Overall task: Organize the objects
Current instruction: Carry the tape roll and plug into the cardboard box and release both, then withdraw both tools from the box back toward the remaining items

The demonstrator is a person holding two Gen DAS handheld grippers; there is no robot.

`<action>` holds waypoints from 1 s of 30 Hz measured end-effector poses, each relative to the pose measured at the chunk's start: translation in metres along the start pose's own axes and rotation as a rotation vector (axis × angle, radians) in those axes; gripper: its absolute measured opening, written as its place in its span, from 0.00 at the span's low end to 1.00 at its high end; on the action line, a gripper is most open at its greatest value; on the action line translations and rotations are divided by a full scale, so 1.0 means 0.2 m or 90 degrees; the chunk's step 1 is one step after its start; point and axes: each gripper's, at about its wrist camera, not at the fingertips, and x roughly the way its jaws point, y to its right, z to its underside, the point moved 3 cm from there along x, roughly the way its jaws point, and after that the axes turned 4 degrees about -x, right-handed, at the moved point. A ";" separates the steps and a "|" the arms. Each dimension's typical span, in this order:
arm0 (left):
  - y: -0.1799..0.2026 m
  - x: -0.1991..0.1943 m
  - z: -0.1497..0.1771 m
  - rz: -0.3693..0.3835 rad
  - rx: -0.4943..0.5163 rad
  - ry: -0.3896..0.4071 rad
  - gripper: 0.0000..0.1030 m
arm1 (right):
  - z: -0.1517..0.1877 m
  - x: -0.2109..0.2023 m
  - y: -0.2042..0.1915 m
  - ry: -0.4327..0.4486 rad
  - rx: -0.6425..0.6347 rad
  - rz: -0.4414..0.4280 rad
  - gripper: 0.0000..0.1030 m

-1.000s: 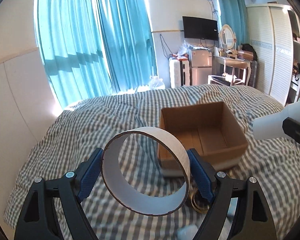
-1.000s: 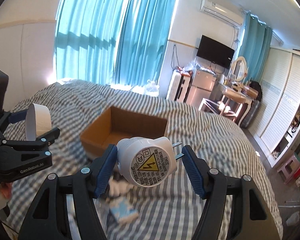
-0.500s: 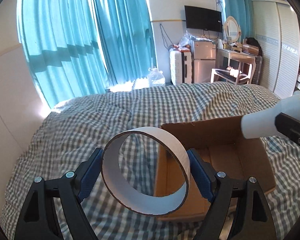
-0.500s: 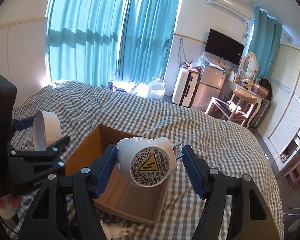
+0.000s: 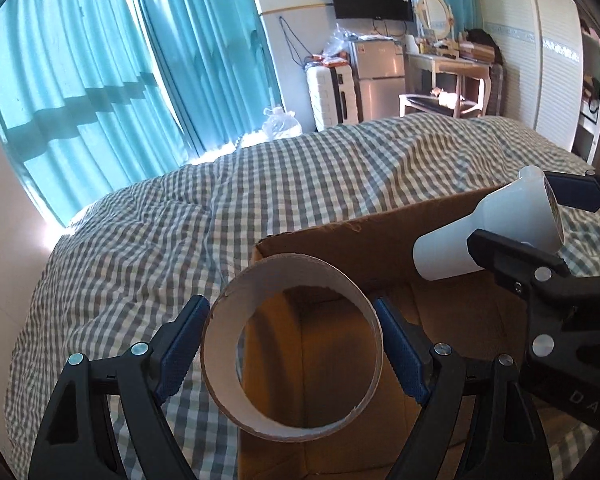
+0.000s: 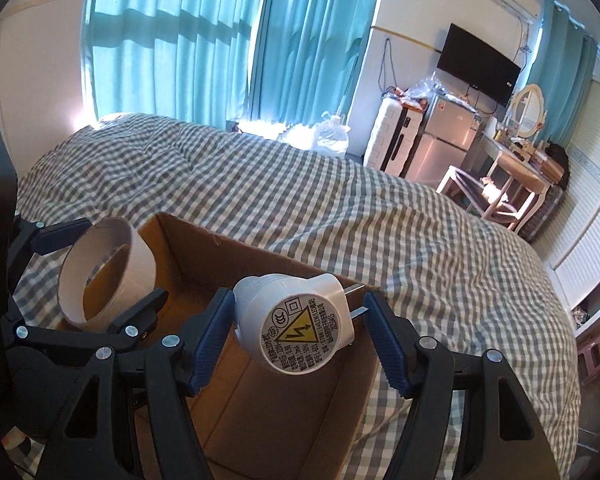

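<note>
Your left gripper [image 5: 290,356] pinches the tape ring [image 5: 291,347] over the cardboard box [image 5: 364,248]. Your right gripper [image 6: 298,334] clamps the white plug [image 6: 296,324]; only its view shows the warning label. Checked bedspread [image 6: 340,208] lies toward 12 o'clock.

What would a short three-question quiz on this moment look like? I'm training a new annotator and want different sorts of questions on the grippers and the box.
1. True or false: the left gripper holds the cardboard ring between its fingers.
2. What does the right gripper hold? A) a white plug adapter B) a glass bottle C) a remote control
3. Fill in: both held things hang over or near the open ______ on the checked bedspread.

Key:
1. True. The blue pads press on both sides of the ring.
2. A. The white plug adapter shows a yellow warning triangle and metal prongs.
3. cardboard box.
</note>
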 end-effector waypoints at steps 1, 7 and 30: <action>0.02 0.01 0.00 -0.009 0.008 0.001 0.83 | 0.01 0.01 0.01 -0.002 -0.001 0.001 0.65; 0.06 0.06 0.00 -0.036 0.033 0.011 0.83 | 0.08 0.09 0.04 -0.019 0.007 -0.008 0.65; -0.05 -0.46 -0.15 -0.034 0.019 0.120 1.00 | -0.03 -0.51 0.19 0.090 0.085 0.030 0.88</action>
